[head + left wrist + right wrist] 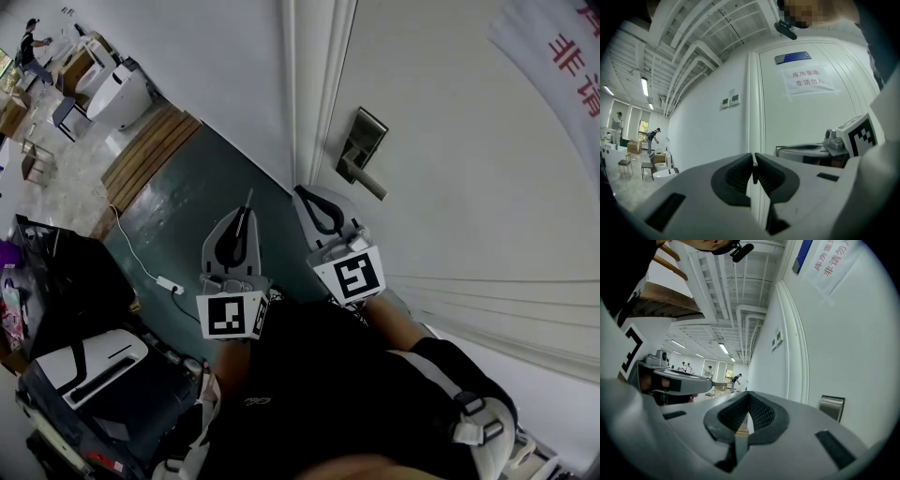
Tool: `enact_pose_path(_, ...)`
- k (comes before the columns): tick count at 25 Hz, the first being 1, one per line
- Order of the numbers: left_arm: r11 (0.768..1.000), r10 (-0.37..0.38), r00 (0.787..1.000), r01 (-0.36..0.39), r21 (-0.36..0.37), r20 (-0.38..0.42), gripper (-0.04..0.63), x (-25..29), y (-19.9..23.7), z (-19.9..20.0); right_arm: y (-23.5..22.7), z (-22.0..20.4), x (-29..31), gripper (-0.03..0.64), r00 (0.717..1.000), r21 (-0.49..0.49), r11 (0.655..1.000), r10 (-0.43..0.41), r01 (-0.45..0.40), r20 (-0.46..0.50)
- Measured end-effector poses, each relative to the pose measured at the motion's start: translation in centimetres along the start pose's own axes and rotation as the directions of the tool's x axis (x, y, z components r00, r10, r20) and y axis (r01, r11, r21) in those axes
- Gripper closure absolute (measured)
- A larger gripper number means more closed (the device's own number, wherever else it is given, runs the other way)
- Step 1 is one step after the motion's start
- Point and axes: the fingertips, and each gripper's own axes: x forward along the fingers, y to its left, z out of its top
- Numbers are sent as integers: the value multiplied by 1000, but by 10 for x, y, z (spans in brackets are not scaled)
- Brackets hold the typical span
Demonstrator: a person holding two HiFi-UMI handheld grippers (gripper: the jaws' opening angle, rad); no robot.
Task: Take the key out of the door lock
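Observation:
The white door (469, 169) fills the right of the head view, with its metal lock plate and lever handle (361, 148). My left gripper (246, 212) is held left of the door frame, jaws shut on a thin metal piece (249, 197) that looks like the key; its blade sticks out past the tips. In the left gripper view the same thin piece (753, 174) sits pinched between the pads of my left gripper (753, 158). My right gripper (303, 191) hovers just below the handle, shut and holding nothing. The right gripper view has my right gripper (748, 394) with the lock plate (832, 406) to its right.
A paper sign (806, 78) hangs on the door. White fixtures (117, 94) and a wooden platform (150, 150) lie at far left. A power strip with cable (169, 283), a black bag (66, 272) and a black-and-white case (89, 361) lie on the floor by my feet. People stand far off.

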Motion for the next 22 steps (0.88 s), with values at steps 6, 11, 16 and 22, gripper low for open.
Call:
enact_pose_path(6, 1000, -5, 1000, 5, -10, 1, 560, -1, -1, -2, 1, -2, 0, 609, 1000, 0, 1000, -1, 1, -7)
enact_pose_path(11, 1000, -18, 1000, 19, -25, 5, 560, -2, -5, -4, 2, -2, -3, 609, 1000, -10, 1000, 0, 0, -9)
enact_pose_path(16, 999, -20, 1000, 20, -27, 7, 560, -3, -6, -3, 6, 2, -7, 609, 1000, -20, 1000, 21, -21, -1)
enact_pose_path(22, 999, -22, 1000, 22, -28, 12, 560, -3, -9, -2, 3, 1, -10, 609, 1000, -9, 1000, 10, -11, -10)
